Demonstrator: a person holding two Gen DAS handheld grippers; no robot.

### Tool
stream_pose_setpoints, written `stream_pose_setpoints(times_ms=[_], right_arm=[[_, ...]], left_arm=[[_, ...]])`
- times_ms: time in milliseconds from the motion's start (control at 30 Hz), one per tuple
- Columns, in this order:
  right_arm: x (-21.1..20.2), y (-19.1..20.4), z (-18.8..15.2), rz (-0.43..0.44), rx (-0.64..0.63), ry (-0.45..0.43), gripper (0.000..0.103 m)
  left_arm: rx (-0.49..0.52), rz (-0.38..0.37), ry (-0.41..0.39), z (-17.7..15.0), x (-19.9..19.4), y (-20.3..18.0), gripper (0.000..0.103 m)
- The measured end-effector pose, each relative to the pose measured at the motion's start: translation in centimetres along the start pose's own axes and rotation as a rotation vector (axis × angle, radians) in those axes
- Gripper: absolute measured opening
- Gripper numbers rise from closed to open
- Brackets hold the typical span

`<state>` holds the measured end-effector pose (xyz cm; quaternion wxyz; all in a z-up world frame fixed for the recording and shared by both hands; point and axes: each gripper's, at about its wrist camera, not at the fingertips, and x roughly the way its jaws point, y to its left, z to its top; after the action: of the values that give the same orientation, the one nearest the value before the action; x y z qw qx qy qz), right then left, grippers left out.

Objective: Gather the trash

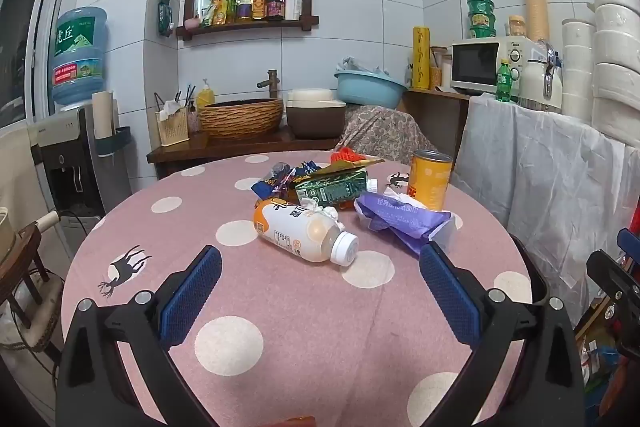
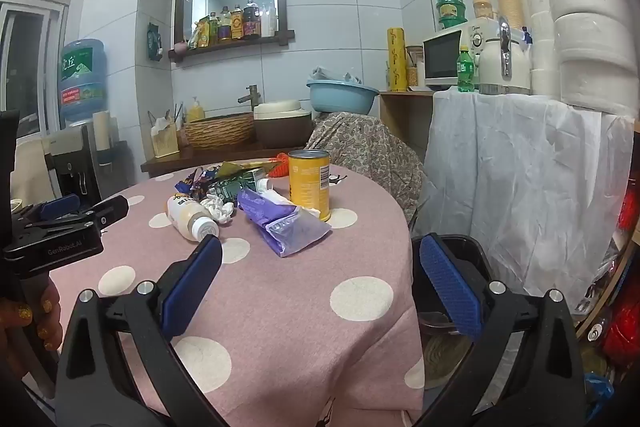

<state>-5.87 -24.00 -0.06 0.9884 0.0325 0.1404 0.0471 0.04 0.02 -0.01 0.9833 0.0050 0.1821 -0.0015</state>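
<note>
Trash (image 1: 320, 203) beyond level, wide-open hand-held grippers (image 1: 320, 259)

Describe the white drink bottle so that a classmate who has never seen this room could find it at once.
Start at the round pink table with white dots. In its trash pile, the white drink bottle lies on its side nearest the camera. Unlike the upright yellow can, it has an orange-printed label and white screw cap.

Matt pink cloth spread over the table (image 1: 304, 307), glossy plastic bottle (image 1: 304, 231), shiny metal can (image 2: 309, 183), crumpled purple plastic wrapper (image 2: 280, 227)
</note>
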Motion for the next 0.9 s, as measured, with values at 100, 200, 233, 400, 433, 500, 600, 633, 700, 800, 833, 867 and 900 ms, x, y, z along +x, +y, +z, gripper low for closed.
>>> stream_pose_setpoints(times_ms=[100, 200, 233, 400, 433, 500, 600, 633, 700, 800, 833, 867, 900], right_arm=[[0.05, -0.07, 0.08, -0.004, -0.007, 0.012, 0.098], [0.12, -0.13, 0.12, -0.005, -0.002, 0.012, 0.098], [0.30, -0.10, -0.21, -0.007, -0.001, 0.014, 0.098], [0.58, -0.19, -0.58, -0.011, 0.006, 0.015, 0.098], [0.51, -0.24, -0.60, -0.011, 0.009, 0.015, 0.098], [0.22, -0.32, -0.19, -0.014, 0.009, 0.018, 0.098], [0.24, -0.36, -0.14, -0.013, 0.010, 0.020, 0.098], [0.22, -0.35, -0.12, -0.013, 0.010, 0.020, 0.098], [0.22, -0.37, -0.14, -0.011, 0.012, 0.018, 0.098], [0.21, -0.33, -0.15, -0.012, 0.010, 0.019, 0.098], [0.23, -0.37, -0.18, -0.012, 0.011, 0.018, 0.098], [0.17, -0.36, -0.18, -0.011, 0.012, 0.018, 0.098], [0.20, -0.35, -0.20, -0.011, 0.011, 0.018, 0.098]], left_arm=[[-0.002, -0.002, 0.003, 0.00, 0.00, 0.03, 0.098], [-0.005, -0.005, 0.002, 0.01, -0.11, 0.13, 0.098], [-0.004, -0.005, 0.002, 0.01, -0.18, 0.16, 0.098], [0.002, -0.010, 0.014, -0.27, 0.27, 0.01, 0.098], [0.003, -0.010, 0.013, -0.30, 0.28, -0.01, 0.098], [0.006, -0.011, 0.015, -0.34, 0.30, -0.07, 0.098], [0.006, -0.014, 0.014, -0.39, 0.22, -0.10, 0.098], [0.007, -0.014, 0.014, -0.41, 0.18, -0.11, 0.098], [0.006, -0.012, 0.018, -0.50, 0.15, -0.08, 0.098], [0.005, -0.010, 0.019, -0.56, 0.13, -0.01, 0.098], [0.004, -0.010, 0.020, -0.56, 0.11, 0.04, 0.098], [0.002, -0.009, 0.019, -0.57, 0.08, 0.09, 0.098], [0.002, -0.009, 0.019, -0.58, 0.05, 0.14, 0.098]])
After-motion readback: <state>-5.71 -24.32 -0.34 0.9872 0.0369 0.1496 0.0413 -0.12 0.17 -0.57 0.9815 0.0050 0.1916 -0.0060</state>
